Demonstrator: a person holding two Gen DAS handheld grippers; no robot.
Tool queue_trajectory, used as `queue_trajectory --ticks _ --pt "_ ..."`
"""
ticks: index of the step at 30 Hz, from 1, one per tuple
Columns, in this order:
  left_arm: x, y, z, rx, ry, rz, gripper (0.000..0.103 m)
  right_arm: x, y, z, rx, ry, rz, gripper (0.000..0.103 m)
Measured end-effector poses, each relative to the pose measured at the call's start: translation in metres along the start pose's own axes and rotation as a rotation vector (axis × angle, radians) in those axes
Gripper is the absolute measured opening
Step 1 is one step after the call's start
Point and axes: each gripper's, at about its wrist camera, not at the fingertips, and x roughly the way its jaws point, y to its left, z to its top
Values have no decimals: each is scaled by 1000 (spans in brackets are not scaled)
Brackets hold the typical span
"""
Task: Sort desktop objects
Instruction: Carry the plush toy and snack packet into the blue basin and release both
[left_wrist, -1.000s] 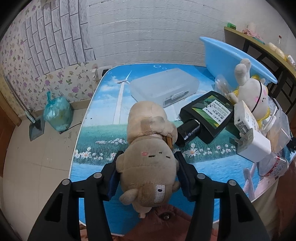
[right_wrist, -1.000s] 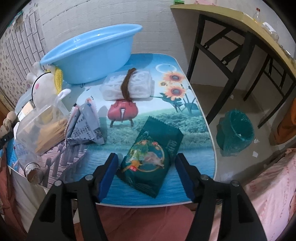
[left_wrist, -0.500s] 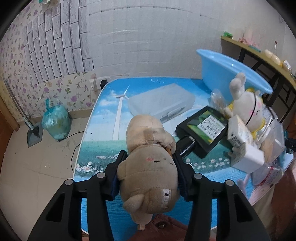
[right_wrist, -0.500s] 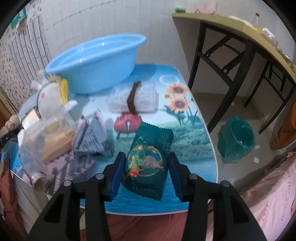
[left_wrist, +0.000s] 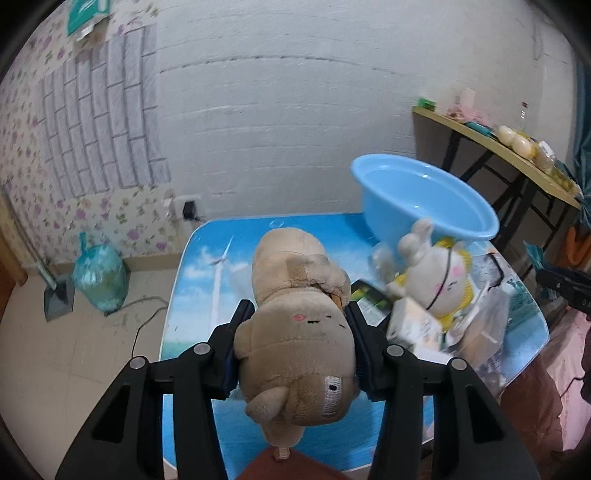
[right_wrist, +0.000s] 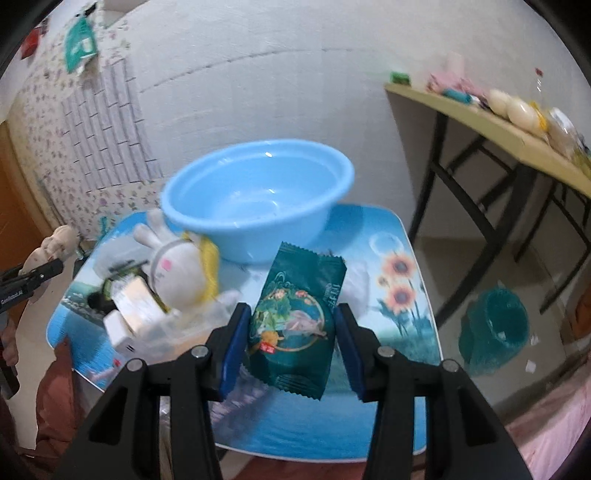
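Note:
My left gripper (left_wrist: 297, 345) is shut on a tan plush bear (left_wrist: 299, 325) and holds it up above the table (left_wrist: 207, 258). My right gripper (right_wrist: 291, 328) is shut on a dark green snack packet (right_wrist: 297, 319), also lifted off the table (right_wrist: 391, 417). A light blue basin (right_wrist: 258, 199) stands at the table's back; it also shows in the left wrist view (left_wrist: 424, 195). A white rabbit plush (right_wrist: 177, 269) with yellow trim lies in front of the basin, also seen in the left wrist view (left_wrist: 436, 277).
A pile of small boxes, a white charger (right_wrist: 120, 328) and clear plastic packets (left_wrist: 480, 325) lies by the rabbit. A black box (left_wrist: 369, 299) lies behind the bear. A teal bin (right_wrist: 495, 325) stands on the floor at right, a wooden side table (right_wrist: 498, 129) beyond.
Both grippers have closed on their objects and lifted them: the bear and the snack packet have risen off the table, and both views now look higher toward the wall.

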Motion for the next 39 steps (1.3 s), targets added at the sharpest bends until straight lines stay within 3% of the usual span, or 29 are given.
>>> queue_trajectory --ticks 23,37,39 --pt "64 -91 91 134 -14 -161 49 45 21 72 -57 -50 93 46" --pt "115 -133 112 210 26 -206 51 87 9 88 -30 -34 134 46" --pt "118 -134 112 214 31 -208 55 91 8 88 -25 -29 137 46"
